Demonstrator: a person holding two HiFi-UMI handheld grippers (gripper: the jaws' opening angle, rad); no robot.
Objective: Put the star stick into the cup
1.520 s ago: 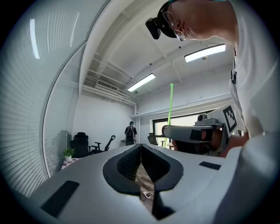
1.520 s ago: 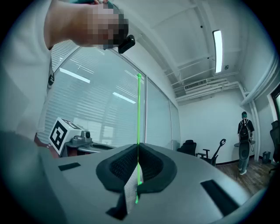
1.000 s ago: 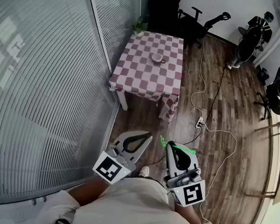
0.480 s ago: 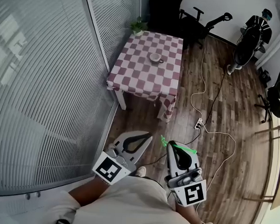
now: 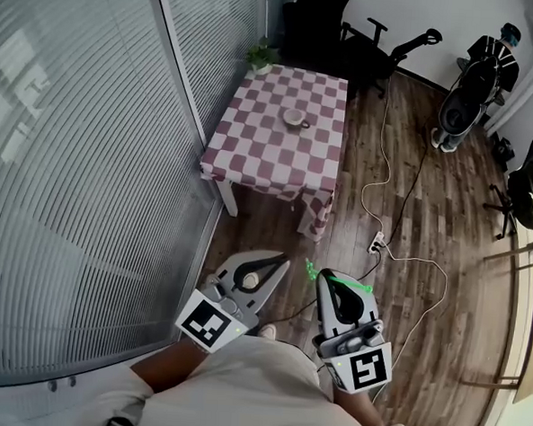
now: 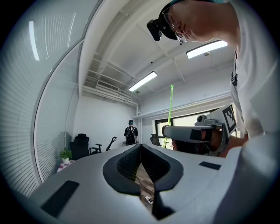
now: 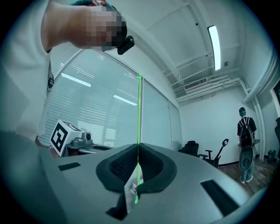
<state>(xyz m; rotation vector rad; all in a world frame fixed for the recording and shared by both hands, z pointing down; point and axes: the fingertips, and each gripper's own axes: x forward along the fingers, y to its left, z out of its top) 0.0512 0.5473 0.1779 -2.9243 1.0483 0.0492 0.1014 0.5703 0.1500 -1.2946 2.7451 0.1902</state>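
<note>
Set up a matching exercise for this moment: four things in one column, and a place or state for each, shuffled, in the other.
Things
1. star stick
2. cup
3. left hand-held gripper
4. power strip

Places or states
A. lying on the wood floor
B. shut, with nothing between the jaws
C. clamped in the right hand-held gripper
D. standing on the checkered table

Pairs: 1-C, 2-D, 3-B, 4-A
</note>
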